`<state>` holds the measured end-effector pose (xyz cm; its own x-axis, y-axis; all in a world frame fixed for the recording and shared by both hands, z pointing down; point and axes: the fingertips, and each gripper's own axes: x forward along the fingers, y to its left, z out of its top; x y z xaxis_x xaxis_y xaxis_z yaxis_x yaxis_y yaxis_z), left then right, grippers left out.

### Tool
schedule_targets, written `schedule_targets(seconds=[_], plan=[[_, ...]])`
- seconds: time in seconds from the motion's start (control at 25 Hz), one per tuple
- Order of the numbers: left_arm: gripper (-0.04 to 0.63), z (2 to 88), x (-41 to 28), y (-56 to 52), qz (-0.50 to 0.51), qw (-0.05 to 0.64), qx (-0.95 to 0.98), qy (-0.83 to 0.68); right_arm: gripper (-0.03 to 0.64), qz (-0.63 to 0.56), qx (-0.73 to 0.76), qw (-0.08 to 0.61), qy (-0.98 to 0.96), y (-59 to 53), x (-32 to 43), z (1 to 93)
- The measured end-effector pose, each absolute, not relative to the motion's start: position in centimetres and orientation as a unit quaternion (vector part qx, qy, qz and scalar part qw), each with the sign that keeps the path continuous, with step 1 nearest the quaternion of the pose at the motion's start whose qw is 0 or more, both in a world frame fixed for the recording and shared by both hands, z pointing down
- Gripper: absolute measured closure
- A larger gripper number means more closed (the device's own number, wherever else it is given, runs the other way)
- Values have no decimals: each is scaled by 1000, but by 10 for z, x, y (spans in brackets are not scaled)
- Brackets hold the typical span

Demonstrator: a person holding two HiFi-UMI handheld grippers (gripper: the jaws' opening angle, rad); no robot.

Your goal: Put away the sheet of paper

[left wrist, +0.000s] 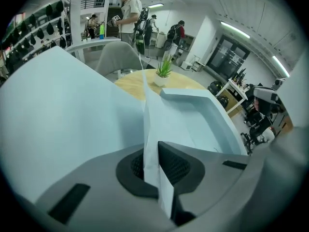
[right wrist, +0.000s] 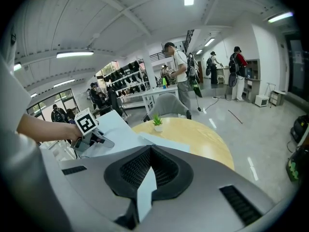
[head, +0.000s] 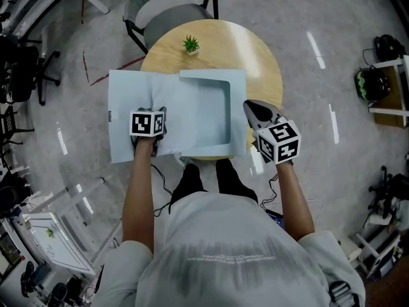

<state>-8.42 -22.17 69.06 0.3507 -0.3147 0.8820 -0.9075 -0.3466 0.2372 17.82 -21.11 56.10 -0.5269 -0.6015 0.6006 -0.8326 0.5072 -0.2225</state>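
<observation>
Over the near half of the round bench [head: 255,56], a pale blue folder [head: 128,107] lies spread open. Its left panel hangs past the bench's edge, and its right half carries a frame-shaped flap. Beyond it stand a small potted plant [head: 190,45] and, behind the bench, a chair [head: 169,8].

By my reading the task is about midway. The folder is open and ready, and the sheet of paper [left wrist: 150,129] is in hand but not yet tucked in. It has the same pale tint as the folder, so I cannot say for certain where the paper ends and the cover begins. I take the thin strip held in each set of jaws to be the paper. What is left is to seat it flat under the flap, let go and close the cover.

The left hand-held gripper [left wrist: 153,151] is clamped on that strip. Its jaws are pressed together on it, and the strip stands on edge between the pads and runs forward along the folder's middle. The right hand-held gripper [right wrist: 150,153] is likewise closed on a thin pale corner, at the folder's right edge near the person. The sheet thus spans between the two, low over the open folder, with each hand-held gripper touching it at the near side.
</observation>
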Motion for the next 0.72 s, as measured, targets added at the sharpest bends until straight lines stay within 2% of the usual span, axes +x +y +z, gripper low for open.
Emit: schedule_targets(seconds=[0.72], plan=[[577, 722, -24, -233, 319, 469, 730, -382, 589, 275, 446, 238, -818, -211, 202, 580]])
